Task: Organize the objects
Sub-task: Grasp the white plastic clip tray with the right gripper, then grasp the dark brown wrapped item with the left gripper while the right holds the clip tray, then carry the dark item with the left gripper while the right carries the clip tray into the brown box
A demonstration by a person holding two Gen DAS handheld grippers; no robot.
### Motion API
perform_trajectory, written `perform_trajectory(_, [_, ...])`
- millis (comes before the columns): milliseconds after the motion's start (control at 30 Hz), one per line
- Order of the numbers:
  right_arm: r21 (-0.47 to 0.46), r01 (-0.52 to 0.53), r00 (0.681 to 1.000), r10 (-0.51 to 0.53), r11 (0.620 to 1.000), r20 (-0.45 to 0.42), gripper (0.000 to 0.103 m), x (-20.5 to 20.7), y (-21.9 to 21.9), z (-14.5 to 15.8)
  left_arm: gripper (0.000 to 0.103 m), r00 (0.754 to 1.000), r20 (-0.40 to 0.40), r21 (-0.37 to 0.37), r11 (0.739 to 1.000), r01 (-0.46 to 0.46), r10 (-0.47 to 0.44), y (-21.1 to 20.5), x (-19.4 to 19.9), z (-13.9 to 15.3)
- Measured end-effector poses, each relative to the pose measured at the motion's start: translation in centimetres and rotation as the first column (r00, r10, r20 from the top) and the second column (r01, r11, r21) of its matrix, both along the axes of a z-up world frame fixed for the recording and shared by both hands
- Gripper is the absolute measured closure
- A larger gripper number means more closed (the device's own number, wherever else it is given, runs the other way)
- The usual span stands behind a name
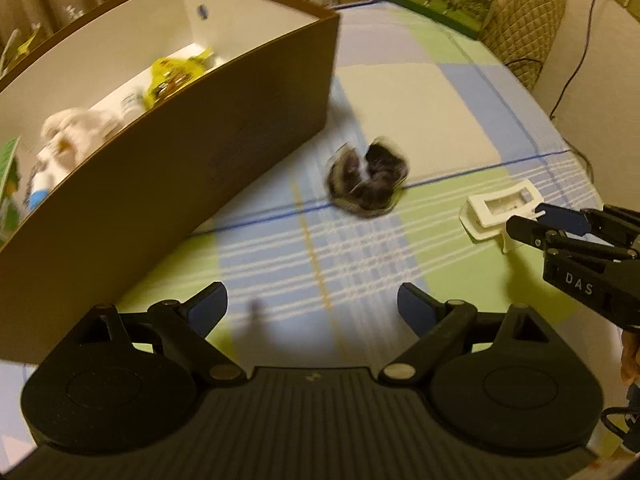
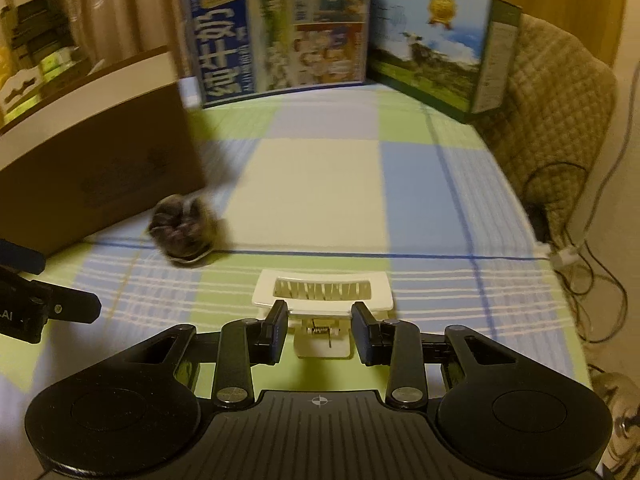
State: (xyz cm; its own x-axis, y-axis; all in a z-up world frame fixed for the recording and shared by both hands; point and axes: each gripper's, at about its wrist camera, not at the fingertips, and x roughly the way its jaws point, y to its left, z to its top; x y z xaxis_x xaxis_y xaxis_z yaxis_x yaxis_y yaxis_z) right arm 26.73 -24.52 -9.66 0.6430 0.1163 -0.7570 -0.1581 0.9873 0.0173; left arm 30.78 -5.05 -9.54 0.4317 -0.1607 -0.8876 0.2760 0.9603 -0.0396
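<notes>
The brown box [image 1: 168, 184] stands at the left on the checked surface [image 1: 420, 92], with a white plush toy [image 1: 68, 132] and a yellow packet [image 1: 176, 74] inside. The left gripper [image 1: 312, 308], fingers spread wide and empty, hovers just right of the box. A dark furry scrunchie [image 1: 368, 178] lies near the box's right corner. Further right, the right gripper [image 2: 320, 330] has its fingers part-open either side of the white hair clip [image 2: 324, 292], not clamped.

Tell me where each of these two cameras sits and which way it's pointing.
Left wrist: sits behind the open left gripper, facing the brown box; its own fingers show.
Right wrist: sits behind the right gripper, facing the cartons; its fingers flank the white clip.
Shared: box, clip, dark furry ball, checked cloth, each other's gripper.
</notes>
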Motion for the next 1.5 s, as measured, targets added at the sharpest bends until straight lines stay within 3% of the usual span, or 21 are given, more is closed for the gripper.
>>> perform_trajectory(333, [0.004, 0.151, 0.988, -0.151, 0.988, 0.002, 0.071, 0.1, -5.0, 0.3, 0.014, 0.996, 0.078, -0.013, 0.999, 0.034, -0.033, -3.1, 3.3, -1.7])
perform_trajectory(567, [0.016, 0.176, 0.984, -0.176, 0.984, -0.004, 0.071, 0.0, -5.9, 0.4, 0.018, 0.996, 0.079, -0.027, 0.999, 0.037, -0.034, -4.5, 5.8, -2.6])
perform_trajectory(767, [0.022, 0.17, 0.985, -0.17, 0.985, -0.004, 0.071, 0.1, -5.9, 0.2, 0.033, 0.997, 0.073, -0.034, 0.999, 0.035, -0.032, -5.0, 6.8, -3.0])
perform_trajectory(833, [0.025, 0.167, 0.986, -0.166, 0.986, -0.006, 0.071, 0.1, -5.9, 0.2, 0.053, 0.997, 0.072, -0.054, 0.998, 0.044, -0.04, -4.9, 6.9, -3.0])
perform_trajectory(1033, [0.04, 0.122, 0.993, -0.122, 0.992, -0.005, 0.071, 0.2, -5.4, 0.7, 0.077, 0.995, 0.079, -0.086, 0.994, 0.07, -0.063, -4.4, 6.0, -2.2])
perform_trajectory(1267, [0.067, 0.044, 0.999, -0.045, 0.997, 0.008, 0.072, 0.0, -3.5, 1.9, 0.081, 0.992, 0.112, -0.111, 0.991, 0.072, -0.059, -2.3, 3.4, 0.2])
perform_trajectory(1500, [0.099, -0.051, 0.998, 0.048, 0.994, 0.036, 0.072, -0.6, -1.0, 3.6, 0.081, 0.994, 0.108, -0.148, 0.989, 0.003, 0.013, 1.4, -0.2, 2.5])
